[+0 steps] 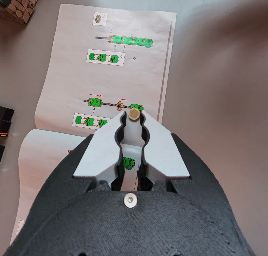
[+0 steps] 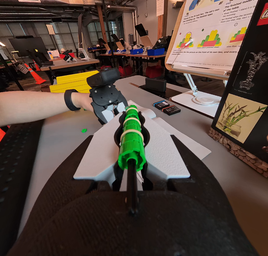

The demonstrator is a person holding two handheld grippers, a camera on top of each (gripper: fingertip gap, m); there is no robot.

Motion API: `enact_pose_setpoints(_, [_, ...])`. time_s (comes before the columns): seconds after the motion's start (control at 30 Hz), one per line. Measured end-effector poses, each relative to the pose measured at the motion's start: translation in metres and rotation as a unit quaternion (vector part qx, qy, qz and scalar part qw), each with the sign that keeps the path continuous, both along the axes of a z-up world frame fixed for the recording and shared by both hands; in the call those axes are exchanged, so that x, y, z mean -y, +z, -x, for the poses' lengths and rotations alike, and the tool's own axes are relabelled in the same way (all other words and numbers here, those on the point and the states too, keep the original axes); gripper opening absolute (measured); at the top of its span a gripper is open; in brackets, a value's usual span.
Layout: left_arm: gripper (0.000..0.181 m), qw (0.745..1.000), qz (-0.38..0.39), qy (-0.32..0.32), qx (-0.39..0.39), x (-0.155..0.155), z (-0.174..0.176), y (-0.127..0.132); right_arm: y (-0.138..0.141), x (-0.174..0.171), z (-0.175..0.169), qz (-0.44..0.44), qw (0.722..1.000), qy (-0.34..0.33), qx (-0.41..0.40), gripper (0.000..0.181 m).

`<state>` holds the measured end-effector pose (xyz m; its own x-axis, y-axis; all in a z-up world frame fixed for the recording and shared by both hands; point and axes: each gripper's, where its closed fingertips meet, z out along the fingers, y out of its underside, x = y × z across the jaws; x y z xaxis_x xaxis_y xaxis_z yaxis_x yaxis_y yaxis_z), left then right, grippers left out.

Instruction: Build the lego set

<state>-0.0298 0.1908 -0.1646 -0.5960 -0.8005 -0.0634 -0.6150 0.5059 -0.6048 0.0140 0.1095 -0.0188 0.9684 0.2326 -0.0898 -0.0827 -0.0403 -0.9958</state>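
In the left wrist view my left gripper point(image 1: 132, 114) is shut on a small tan round piece point(image 1: 134, 114), held at the fingertips above the open instruction booklet point(image 1: 87, 78). In the right wrist view my right gripper point(image 2: 131, 114) is shut on a green stalk assembly point(image 2: 132, 130) of stacked round bricks with tan rings, threaded on a black axle point(image 2: 132, 189) that sticks back toward the camera. The left gripper also shows in the right wrist view point(image 2: 112, 110), just beyond the stalk's far end, held by a bare arm with a black wristband.
A loose green piece point(image 2: 84, 130) lies on the grey table point(image 2: 60, 133). The black set box point(image 2: 246, 89) stands at the right, two black batteries point(image 2: 166, 107) and a white stand with an instruction sheet point(image 2: 203, 99) behind. A yellow bin point(image 2: 72, 82) sits at the table's far edge. The gap from one gripper's tips to the other's is roughly 15 cm.
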Motion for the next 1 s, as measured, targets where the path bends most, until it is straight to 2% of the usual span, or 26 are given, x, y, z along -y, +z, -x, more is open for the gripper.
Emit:
enact_pose_setpoints(0.13, [0.013, 1.000, -0.004, 0.000, 0.006, 0.000, -0.001, 0.001, 0.001, 0.000, 0.002, -0.002, 1.000, 0.007, -0.009, 0.016])
enact_pose_setpoints(0.23, [0.012, 0.998, 0.035, 0.013, 0.055, 0.008, -0.006, 0.024, 0.008, 0.003, 0.005, -0.015, 0.998, 0.029, -0.052, 0.016])
enact_pose_setpoints(0.33, [0.013, 0.979, 0.126, 0.028, 0.157, 0.028, -0.011, 0.083, 0.019, 0.008, 0.009, -0.034, 0.992, 0.060, -0.109, 0.015])
enact_pose_setpoints(0.47, [0.013, 0.919, 0.269, 0.013, 0.289, 0.057, 0.002, 0.178, 0.045, 0.020, 0.020, -0.078, 0.964, 0.137, -0.213, 0.015])
enact_pose_setpoints(0.57, [0.011, 0.874, 0.367, -0.013, 0.318, 0.074, 0.012, 0.216, 0.065, 0.031, 0.023, -0.115, 0.926, 0.190, -0.305, 0.015])
enact_pose_setpoints(0.67, [0.011, 0.841, 0.440, -0.022, 0.313, 0.087, 0.013, 0.230, 0.075, 0.037, 0.027, -0.135, 0.897, 0.225, -0.357, 0.015])
enact_pose_setpoints(0.73, [0.011, 0.824, 0.473, -0.030, 0.311, 0.097, 0.014, 0.236, 0.075, 0.037, 0.029, -0.138, 0.894, 0.225, -0.362, 0.015])
enact_pose_setpoints(0.87, [0.012, 0.807, 0.502, -0.023, 0.310, 0.103, 0.011, 0.238, 0.079, 0.040, 0.032, -0.168, 0.910, 0.203, -0.319, 0.015])
enact_pose_setpoints(1.0, [0.011, 0.781, 0.553, -0.017, 0.290, 0.101, 0.008, 0.237, 0.080, 0.042, 0.035, -0.189, 0.943, 0.155, -0.228, 0.015])
